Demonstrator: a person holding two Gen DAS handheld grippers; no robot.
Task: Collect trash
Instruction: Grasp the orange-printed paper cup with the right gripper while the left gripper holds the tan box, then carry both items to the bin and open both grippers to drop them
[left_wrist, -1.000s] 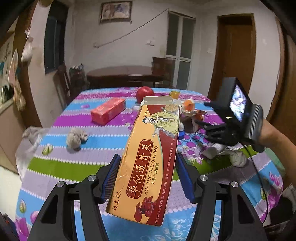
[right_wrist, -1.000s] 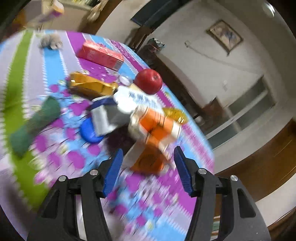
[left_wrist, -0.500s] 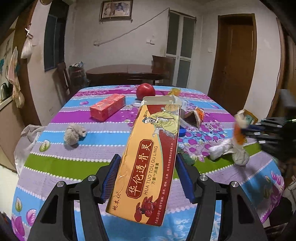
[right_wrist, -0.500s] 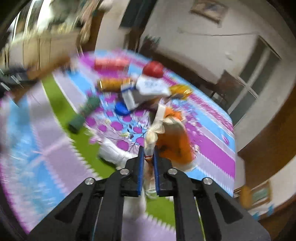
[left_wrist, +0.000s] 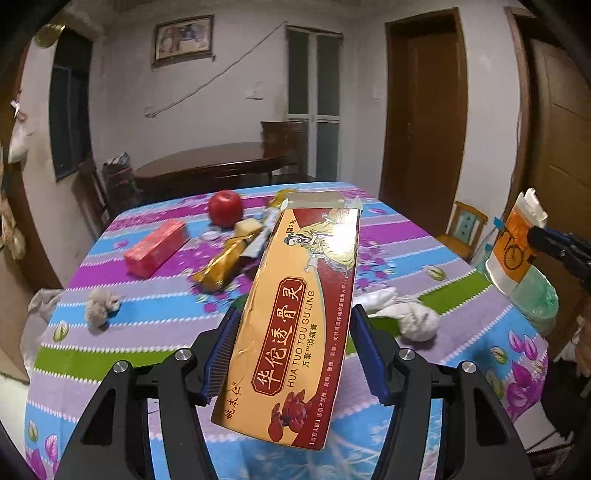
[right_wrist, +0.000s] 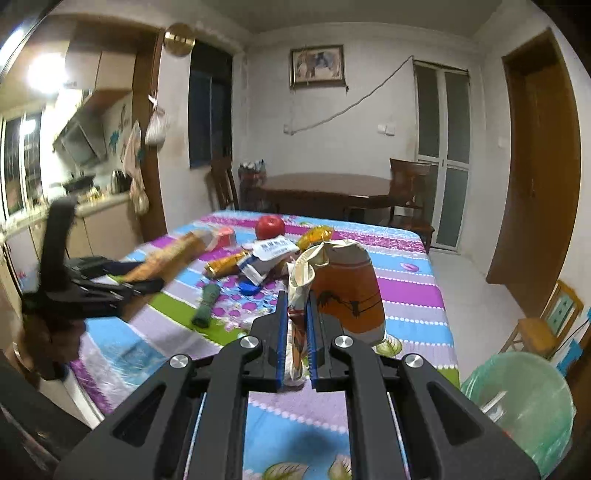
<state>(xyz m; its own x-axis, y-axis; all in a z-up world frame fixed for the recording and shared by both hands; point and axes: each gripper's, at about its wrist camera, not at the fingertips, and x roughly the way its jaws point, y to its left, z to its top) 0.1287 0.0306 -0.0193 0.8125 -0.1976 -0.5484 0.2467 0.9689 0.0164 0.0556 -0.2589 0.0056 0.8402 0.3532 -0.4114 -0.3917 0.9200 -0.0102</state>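
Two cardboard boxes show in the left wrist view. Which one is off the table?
The long yellow-and-red medicine box, held between the left gripper's pads. The smaller red box lies flat on the striped tablecloth.

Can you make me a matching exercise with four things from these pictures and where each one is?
Things:
1. medicine box
2. orange paper cup
3. red apple
4. green-lined bin

Places:
A. beside the table, on the floor side
B. in the right gripper
C. on the tablecloth, far end
D. in the left gripper

Pairs: 1-D, 2-B, 3-C, 4-A
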